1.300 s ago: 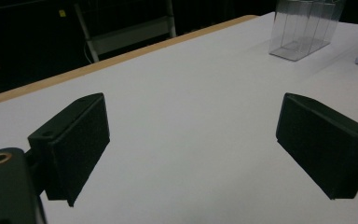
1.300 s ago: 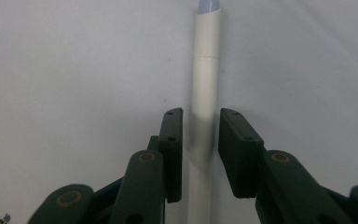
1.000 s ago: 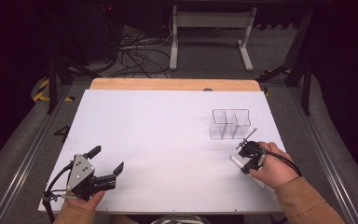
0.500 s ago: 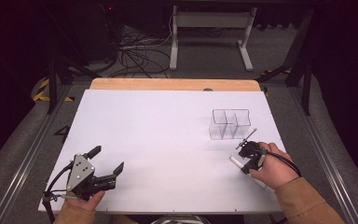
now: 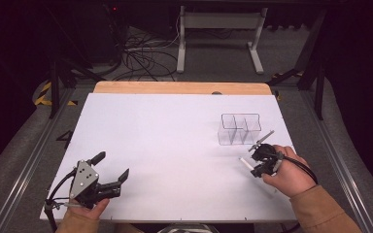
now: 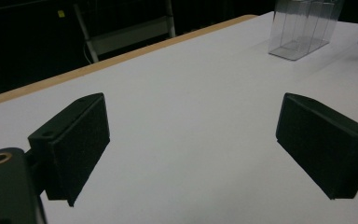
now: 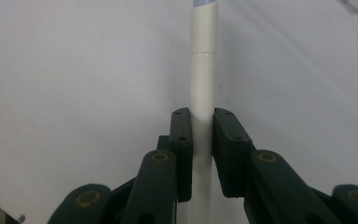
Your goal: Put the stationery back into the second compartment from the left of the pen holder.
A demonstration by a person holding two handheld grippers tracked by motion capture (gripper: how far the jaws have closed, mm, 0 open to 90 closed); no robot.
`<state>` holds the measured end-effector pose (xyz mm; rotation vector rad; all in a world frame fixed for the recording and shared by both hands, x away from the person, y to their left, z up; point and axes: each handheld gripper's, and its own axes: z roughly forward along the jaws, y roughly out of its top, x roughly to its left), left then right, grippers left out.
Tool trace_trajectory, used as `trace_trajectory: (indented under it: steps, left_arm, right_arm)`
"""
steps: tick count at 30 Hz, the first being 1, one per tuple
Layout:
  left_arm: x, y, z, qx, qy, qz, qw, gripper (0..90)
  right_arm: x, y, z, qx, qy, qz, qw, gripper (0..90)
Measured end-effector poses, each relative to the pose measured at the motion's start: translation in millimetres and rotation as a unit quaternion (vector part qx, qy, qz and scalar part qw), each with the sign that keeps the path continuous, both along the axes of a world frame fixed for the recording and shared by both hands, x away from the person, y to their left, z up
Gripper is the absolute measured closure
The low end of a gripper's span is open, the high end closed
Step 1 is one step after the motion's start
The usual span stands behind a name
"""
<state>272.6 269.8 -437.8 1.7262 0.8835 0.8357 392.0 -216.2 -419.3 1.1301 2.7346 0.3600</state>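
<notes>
Right gripper is clamped tight on a white pen, lifted just off the worktop beside the clear organizer; against the earlier frames almost nothing has shifted, so the grasp is judged settled and insertion pending. Left gripper is held wide open, empty.

A white sheet is covering the worktop, and a strip of bare wood is showing along its far edge. Beyond that edge, on the grey floor, a tangle of black cables is lying beside a white metal stand. Black-and-yellow hazard tape is marking the floor at the left. Metal rails are running along both sides of the worktop.
</notes>
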Motion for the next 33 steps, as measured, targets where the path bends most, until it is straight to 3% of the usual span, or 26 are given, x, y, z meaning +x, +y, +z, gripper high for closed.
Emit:
trace_trajectory:
  steps: [7,12,19,25,33]
  left_arm:
    - [-0.1,-0.1,-0.1,-0.001,-0.001,0.001,1.0,10.5]
    - [-0.2,-0.1,-0.2,-0.003,0.0,0.001,1.0,10.5]
    - [-0.3,-0.2,-0.1,-0.002,-0.001,0.001,1.0,10.5]
    - [-0.1,-0.2,0.0,-0.001,-0.001,0.0,1.0,10.6]
    - [-0.3,-0.4,-0.1,-0.003,0.0,0.001,1.0,10.6]
  right_arm:
    - [-5.3,-1.6,15.3,0.04,-0.042,-0.007,0.9983,78.8]
    - [-7.8,-3.7,24.4,0.075,-0.072,-0.013,0.9945,78.7]
    - [-10.3,-8.3,35.9,0.131,-0.116,-0.021,0.9843,78.7]
    - [-12.5,-11.9,43.3,0.165,-0.145,-0.025,0.9752,78.7]
    - [-13.7,-15.5,49.4,0.209,-0.186,-0.028,0.9596,78.6]
